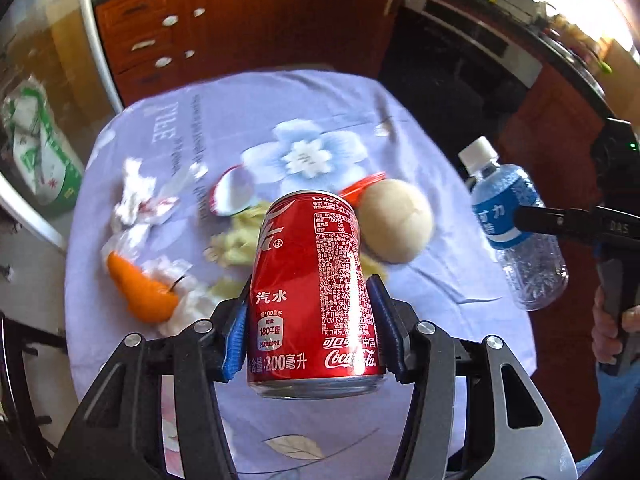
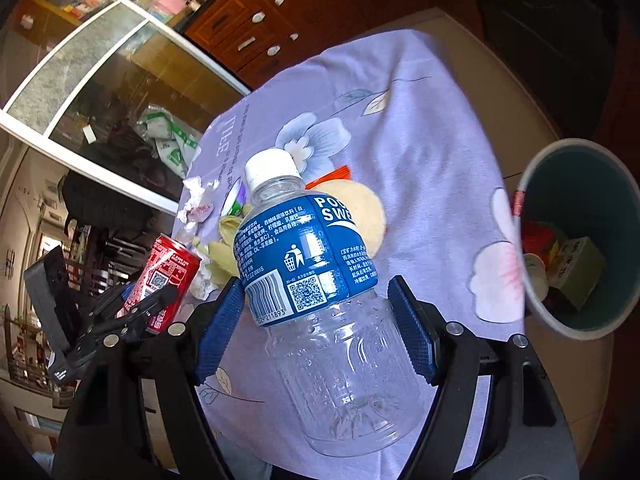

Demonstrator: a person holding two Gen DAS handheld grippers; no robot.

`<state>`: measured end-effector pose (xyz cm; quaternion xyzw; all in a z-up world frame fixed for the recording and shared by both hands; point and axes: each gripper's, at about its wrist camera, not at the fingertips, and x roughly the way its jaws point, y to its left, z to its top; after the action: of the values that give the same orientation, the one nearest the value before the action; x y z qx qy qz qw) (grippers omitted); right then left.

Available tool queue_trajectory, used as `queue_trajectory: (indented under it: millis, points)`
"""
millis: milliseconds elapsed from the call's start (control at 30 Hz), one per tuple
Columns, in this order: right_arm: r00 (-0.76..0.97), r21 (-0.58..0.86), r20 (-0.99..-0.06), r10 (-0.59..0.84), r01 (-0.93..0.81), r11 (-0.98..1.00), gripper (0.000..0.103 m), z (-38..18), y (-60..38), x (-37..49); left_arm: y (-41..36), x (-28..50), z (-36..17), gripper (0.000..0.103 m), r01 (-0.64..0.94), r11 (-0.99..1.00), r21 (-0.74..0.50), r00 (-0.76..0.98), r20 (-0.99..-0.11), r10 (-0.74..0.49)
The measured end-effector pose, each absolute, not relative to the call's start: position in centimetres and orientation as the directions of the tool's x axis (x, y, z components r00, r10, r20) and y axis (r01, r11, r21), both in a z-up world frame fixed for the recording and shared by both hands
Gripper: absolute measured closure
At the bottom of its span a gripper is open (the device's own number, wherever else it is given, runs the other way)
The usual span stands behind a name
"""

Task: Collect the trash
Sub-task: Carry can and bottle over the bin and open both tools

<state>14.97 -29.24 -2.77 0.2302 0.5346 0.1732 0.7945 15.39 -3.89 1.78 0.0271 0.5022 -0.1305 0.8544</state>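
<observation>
On lilac floral tablecloth (image 1: pixel 420 280): scraps | wooden cabinets (image 1: pixel 180 40) behind | left tongs (image 1: pixel 308 332) pinch can (image 1: pixel 312 292) | right tongs (image 2: pixel 316 328) pinch bottle (image 2: pixel 320 300)

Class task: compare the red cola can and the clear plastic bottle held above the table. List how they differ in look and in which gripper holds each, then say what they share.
The red cola can is opaque; the clear plastic bottle is see-through with a blue label and white cap.
The can has no cap; the bottle is capped.
The can sits in the left hand-held gripper; the bottle in the right hand-held gripper.
Shared: both are drink containers gripped across the body, off the table.
</observation>
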Motion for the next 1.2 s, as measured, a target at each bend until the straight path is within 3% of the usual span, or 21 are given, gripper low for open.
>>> queue_trajectory:
  millis: [333, 633, 967, 1200]
  points:
    - [0.521, 0.594, -0.722, 0.455, 0.129, 0.794, 0.033, -2.0, -40.7, 11.8, -16.9, 16.9, 2.7, 0.048, 0.466, 0.882, -0.068, 0.409, -0.868, -0.283]
    - [0.588, 0.587, -0.741, 0.324, 0.332, 0.738, 0.033, -5.1, -51.1, 9.4, -28.8, 19.3, -1.4, 0.048, 0.601, 0.797, -0.052, 0.296, -0.912, -0.283]
    - [0.561, 0.603, -0.761, 0.325, 0.428, 0.673, 0.033, -9.8, -54.7, 10.5, -37.4, 22.5, -6.9, 0.048, 0.658, 0.751, -0.061, 0.196, -0.948, -0.249]
    - [0.533, 0.590, -0.783, 0.321, 0.472, 0.655, 0.033, -12.0, -56.1, 11.5, -39.3, 24.3, -9.7, 0.034, 0.676, 0.736, -0.034, 0.180, -0.961, -0.209]
